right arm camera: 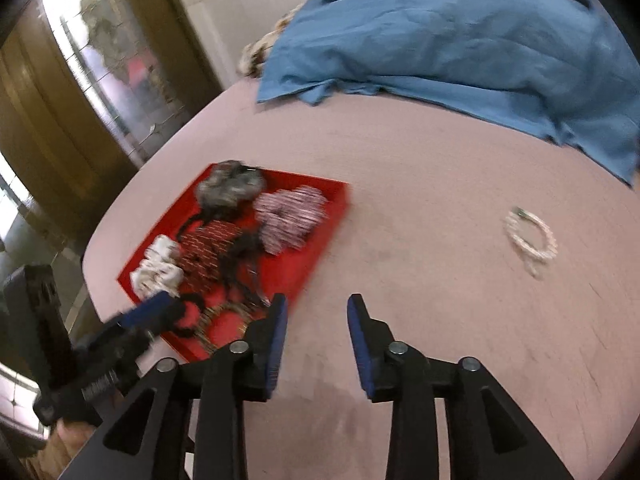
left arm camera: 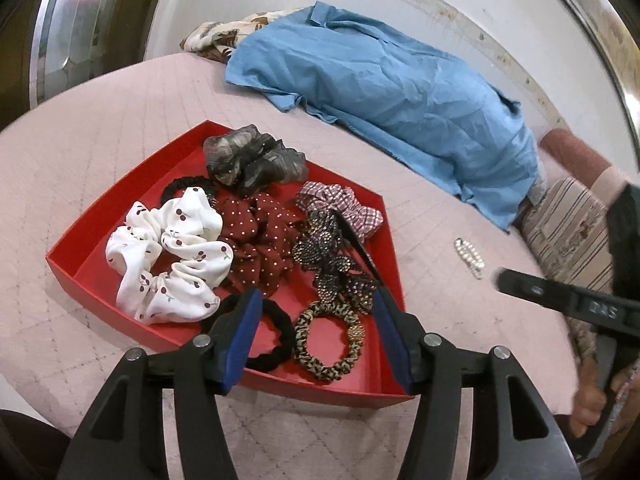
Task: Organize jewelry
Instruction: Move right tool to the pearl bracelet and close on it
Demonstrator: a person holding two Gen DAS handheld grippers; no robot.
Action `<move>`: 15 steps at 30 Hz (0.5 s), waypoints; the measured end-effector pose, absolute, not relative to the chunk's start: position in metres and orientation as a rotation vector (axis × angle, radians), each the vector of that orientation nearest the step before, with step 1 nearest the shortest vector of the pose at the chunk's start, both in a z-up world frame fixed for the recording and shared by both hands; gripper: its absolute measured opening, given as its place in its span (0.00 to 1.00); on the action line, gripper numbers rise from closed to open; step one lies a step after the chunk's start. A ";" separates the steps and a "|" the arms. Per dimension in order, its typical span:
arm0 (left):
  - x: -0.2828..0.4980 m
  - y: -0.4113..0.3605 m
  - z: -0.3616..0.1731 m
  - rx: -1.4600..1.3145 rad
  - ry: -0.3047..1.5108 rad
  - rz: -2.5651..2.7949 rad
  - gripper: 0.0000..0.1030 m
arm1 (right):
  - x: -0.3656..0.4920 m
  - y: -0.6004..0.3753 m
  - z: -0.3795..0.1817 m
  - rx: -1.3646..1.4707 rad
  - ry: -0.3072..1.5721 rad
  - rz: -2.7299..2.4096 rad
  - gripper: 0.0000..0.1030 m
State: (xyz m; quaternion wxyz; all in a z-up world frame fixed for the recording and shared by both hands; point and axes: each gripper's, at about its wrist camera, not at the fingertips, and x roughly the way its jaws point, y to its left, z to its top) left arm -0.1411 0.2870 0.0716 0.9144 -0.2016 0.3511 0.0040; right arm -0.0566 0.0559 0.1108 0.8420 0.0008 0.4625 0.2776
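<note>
A red tray (left arm camera: 64, 262) on the pink quilted bed holds several scrunchies and hair ties: a white cherry one (left arm camera: 168, 256), a dark red dotted one (left arm camera: 256, 240), a grey sheer one (left arm camera: 252, 160), a checked one (left arm camera: 340, 206), a leopard one (left arm camera: 330, 344) and a black one (left arm camera: 268, 340). My left gripper (left arm camera: 316, 312) is open and empty over the tray's near edge. A pearl hair clip (right arm camera: 530, 238) lies alone on the bed right of the tray (right arm camera: 320, 232); it also shows in the left wrist view (left arm camera: 469, 257). My right gripper (right arm camera: 317, 312) is open and empty, above bare bed between tray and clip.
A blue cloth (right arm camera: 460, 28) lies spread across the far side of the bed, with a patterned fabric (left arm camera: 224, 36) behind it. A striped cushion (left arm camera: 568, 232) sits at the right. A door and window (right arm camera: 100, 60) stand to the left.
</note>
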 end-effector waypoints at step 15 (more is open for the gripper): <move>-0.145 0.231 0.116 -0.247 0.753 -0.030 0.58 | -0.064 -0.101 0.082 0.199 1.004 0.329 0.37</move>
